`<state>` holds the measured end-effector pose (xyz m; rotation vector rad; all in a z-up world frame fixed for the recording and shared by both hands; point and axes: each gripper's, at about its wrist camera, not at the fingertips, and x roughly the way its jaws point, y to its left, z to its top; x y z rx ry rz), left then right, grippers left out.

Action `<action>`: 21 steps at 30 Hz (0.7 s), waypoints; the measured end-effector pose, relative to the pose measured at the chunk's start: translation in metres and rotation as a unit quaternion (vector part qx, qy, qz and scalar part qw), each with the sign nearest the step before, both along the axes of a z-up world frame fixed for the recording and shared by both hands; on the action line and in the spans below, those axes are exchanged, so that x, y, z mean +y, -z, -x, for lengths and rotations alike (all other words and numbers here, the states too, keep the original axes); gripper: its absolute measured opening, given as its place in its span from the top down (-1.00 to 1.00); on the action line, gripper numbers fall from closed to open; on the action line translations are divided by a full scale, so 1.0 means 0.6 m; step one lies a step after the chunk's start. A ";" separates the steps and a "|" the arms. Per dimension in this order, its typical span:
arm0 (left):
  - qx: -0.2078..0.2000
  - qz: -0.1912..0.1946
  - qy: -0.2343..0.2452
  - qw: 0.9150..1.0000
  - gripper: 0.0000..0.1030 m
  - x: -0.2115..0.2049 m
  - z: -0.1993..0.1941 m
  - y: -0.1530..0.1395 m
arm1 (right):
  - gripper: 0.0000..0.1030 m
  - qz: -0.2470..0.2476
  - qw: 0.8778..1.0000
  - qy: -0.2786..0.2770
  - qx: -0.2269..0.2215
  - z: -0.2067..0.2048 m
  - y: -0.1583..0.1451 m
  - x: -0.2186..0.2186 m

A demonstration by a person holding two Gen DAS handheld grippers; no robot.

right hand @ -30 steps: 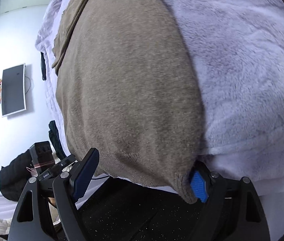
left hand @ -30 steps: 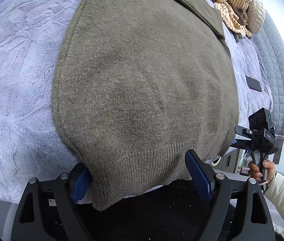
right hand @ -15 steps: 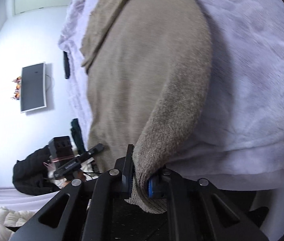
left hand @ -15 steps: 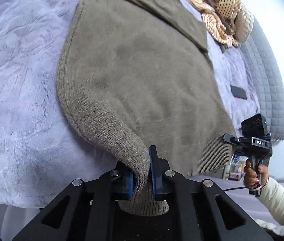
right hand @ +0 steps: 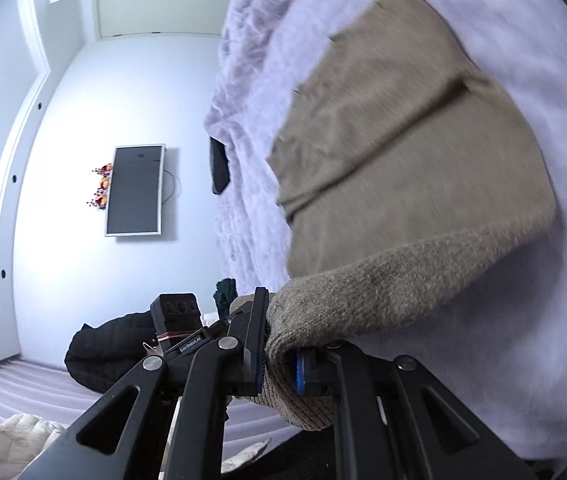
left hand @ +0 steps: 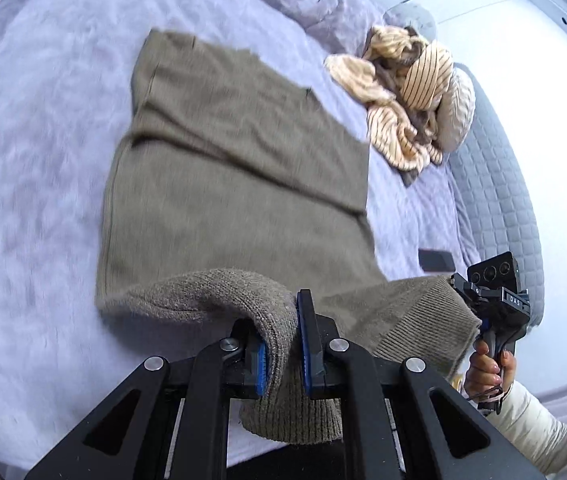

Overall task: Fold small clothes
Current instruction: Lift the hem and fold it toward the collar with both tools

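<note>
I hold 2 grippers, and both are pinching the same olive-brown knit sweater (left hand: 235, 168). My left gripper (left hand: 281, 354) is pressed together on the ribbed bottom hem (left hand: 415, 324) at 1 corner, with the knit bunched between its blue pads (left hand: 260, 368). My right gripper (right hand: 279, 364) is pressed together on the other hem corner, and I can also see it far off to the side in my left camera. The sweater lies on the fluffy lilac blanket (left hand: 31, 184) on the bed. Its hem end is lifted up a little at my tools, and the rest lies flat and reaches away from me toward the far end. So its long way runs straight ahead from both grippers, and the top part already has a fold line (left hand: 243, 160) across it. I think the next move is to carry the hem forward over the body, with both hands going the same way together. A pile of striped tan clothes (left hand: 407, 92) sits past the sweater near a pillow (left hand: 457, 108), well apart from it
</note>
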<state>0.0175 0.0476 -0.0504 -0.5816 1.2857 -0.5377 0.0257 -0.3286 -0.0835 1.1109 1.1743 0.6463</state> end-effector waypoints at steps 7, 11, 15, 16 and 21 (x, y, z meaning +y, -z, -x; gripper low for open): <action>-0.050 -0.015 -0.032 0.998 0.74 0.002 -0.120 -0.045 | 0.77 0.014 0.999 0.001 -0.040 -0.140 -0.044 -0.026; -0.061 -0.032 -0.048 0.996 0.74 -0.002 -0.196 -0.036 | 0.77 0.020 0.999 0.009 -0.042 -0.221 -0.039 -0.045; -0.058 -0.048 -0.058 0.995 0.74 -0.010 -0.271 -0.004 | 0.77 0.033 0.999 0.011 -0.026 -0.291 -0.007 -0.064; -0.056 -0.053 -0.058 0.995 0.74 -0.013 -0.286 0.007 | 0.77 0.040 0.999 0.009 -0.023 -0.309 0.003 -0.066; -0.032 -0.075 -0.077 0.994 0.74 -0.020 -0.352 0.085 | 0.77 0.054 0.999 0.006 0.008 -0.386 0.075 -0.064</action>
